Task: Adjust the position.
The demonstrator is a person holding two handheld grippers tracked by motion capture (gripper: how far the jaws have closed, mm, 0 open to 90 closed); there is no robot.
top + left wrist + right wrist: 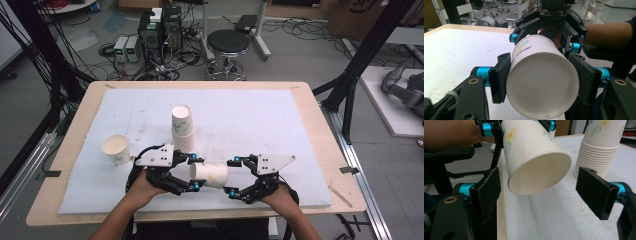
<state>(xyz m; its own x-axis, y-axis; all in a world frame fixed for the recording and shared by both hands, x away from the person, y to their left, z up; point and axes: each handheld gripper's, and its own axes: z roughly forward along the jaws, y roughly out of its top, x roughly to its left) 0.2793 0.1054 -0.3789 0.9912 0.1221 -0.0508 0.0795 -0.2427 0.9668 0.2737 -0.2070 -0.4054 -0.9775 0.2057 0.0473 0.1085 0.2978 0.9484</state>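
My left gripper (pixel 192 174) fingers clamp a paper cup (pixel 208 175) sideways above the tabletop (pixel 310 107), my right gripper (pixel 231 176) fingers gape wide around its rim without touching, so closing hard could crush it or 2 cups separate.

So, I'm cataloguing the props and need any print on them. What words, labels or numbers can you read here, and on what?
"OK": tiny mark near the lower rim of the held cup, in the left gripper view; reading uncertain.
Blue and yellow print on that cup's side: too blurred to read.
Cup stack: daisy pattern, no text legible.
Lone cup: a small mark on its side, too small to read.
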